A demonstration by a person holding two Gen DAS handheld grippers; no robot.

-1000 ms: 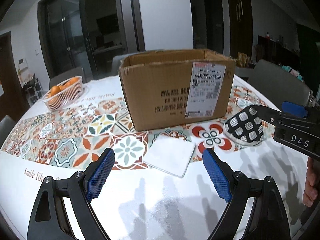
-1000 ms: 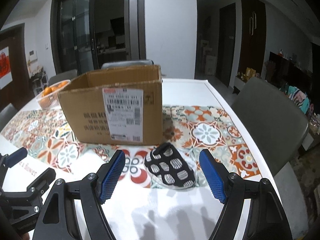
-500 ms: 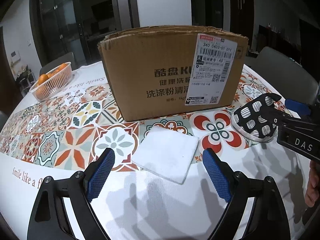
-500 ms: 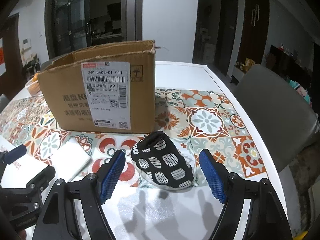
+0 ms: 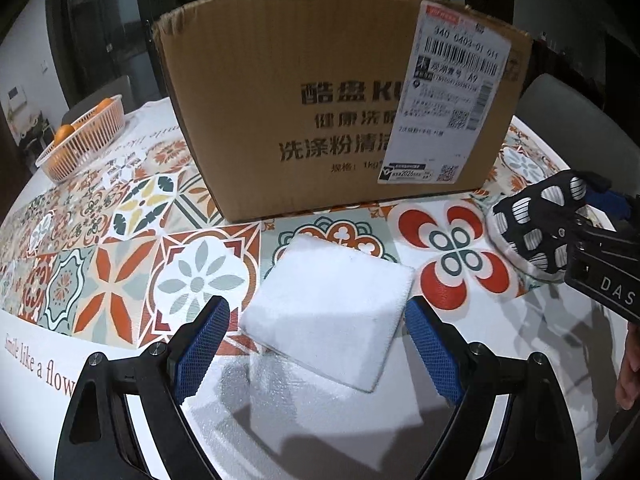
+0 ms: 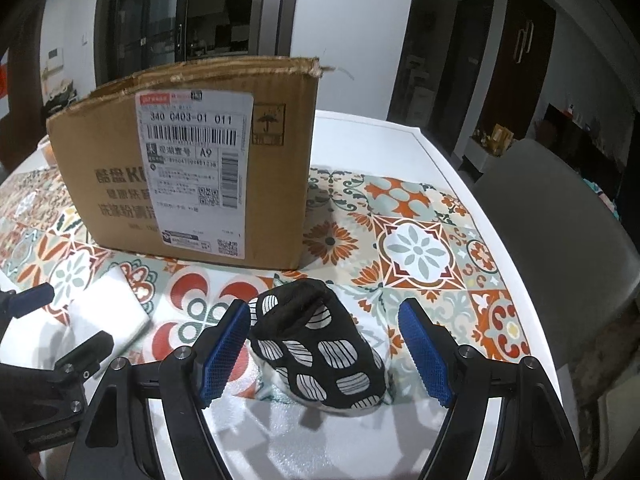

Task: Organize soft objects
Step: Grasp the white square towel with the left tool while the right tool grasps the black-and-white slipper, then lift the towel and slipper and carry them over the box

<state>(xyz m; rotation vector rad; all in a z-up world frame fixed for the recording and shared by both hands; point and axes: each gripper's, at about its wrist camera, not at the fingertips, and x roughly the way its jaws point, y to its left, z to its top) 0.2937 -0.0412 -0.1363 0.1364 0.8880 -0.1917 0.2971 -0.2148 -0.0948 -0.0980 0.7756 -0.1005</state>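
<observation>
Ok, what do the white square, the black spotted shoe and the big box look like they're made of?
White square: seems a folded terry or microfibre cloth, with a matte fuzzy nap and soft edges.
Spotted shoe: looks like knit fabric, slouching, over a pale sole, possibly foam or rubber.
Box: brown corrugated cardboard, matte, with a ragged torn top edge and a paper label.

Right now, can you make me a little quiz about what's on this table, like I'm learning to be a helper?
1. True or false: the left gripper is already squeezing the white cloth.
2. What lies between the right gripper's fingers: A) an orange, B) the black spotted slipper, C) a cup?
3. What is in the basket behind the cardboard box?

Key
1. False: its jaws stand open around the cloth.
2. B; the jaws are open, not gripping.
3. Oranges.
</observation>
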